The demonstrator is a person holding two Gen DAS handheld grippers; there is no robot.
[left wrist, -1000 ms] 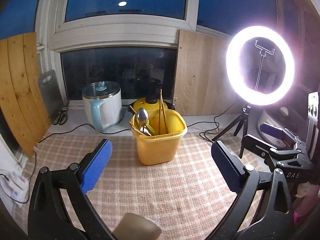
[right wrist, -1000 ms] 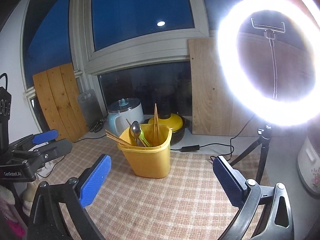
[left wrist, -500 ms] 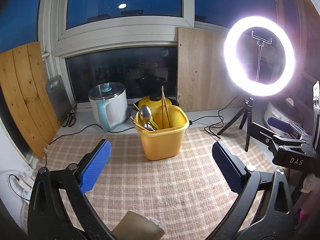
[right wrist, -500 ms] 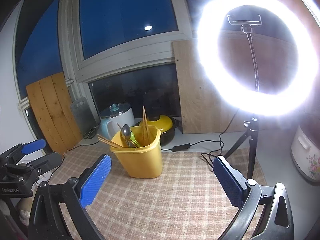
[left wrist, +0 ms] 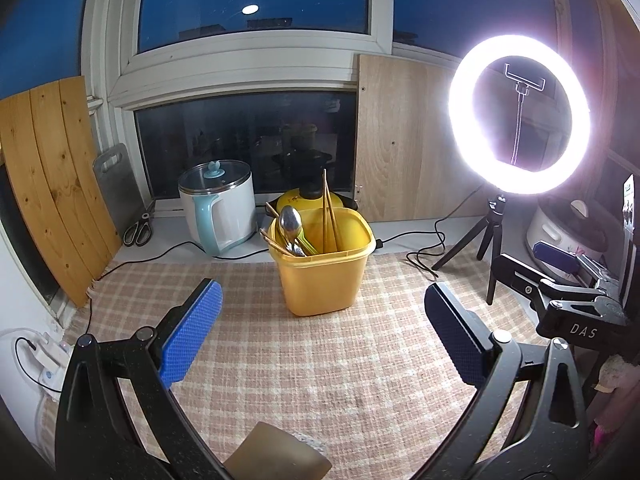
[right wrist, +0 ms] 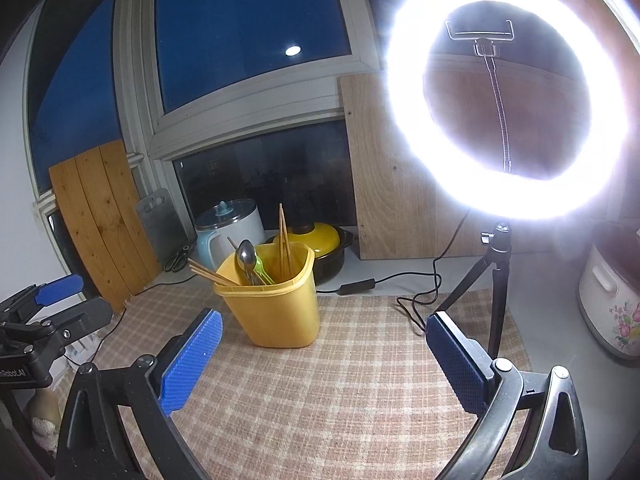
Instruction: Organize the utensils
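A yellow plastic bin (left wrist: 326, 274) stands on the checked cloth (left wrist: 320, 368); it also shows in the right wrist view (right wrist: 276, 308). It holds a metal spoon (left wrist: 291, 220), wooden chopsticks (left wrist: 329, 216) and a green utensil (right wrist: 262, 268). My left gripper (left wrist: 320, 320) is open and empty, a short way in front of the bin. My right gripper (right wrist: 320, 344) is open and empty, in front and to the right of the bin. Each gripper shows in the other's view: the right one (left wrist: 560, 276) at the right edge, the left one (right wrist: 52, 300) at the left edge.
A lit ring light on a tripod (left wrist: 516, 116) stands right of the bin, its cable (left wrist: 424, 248) trailing on the cloth. Behind are a white electric pot (left wrist: 220, 208), a yellow-lidded pot (right wrist: 316, 240), scissors (left wrist: 138, 230), wooden boards (left wrist: 52, 184) and a rice cooker (right wrist: 612, 292).
Both grippers have drawn back and risen a little, so the bin looks smaller and farther away. Both stay open and empty.
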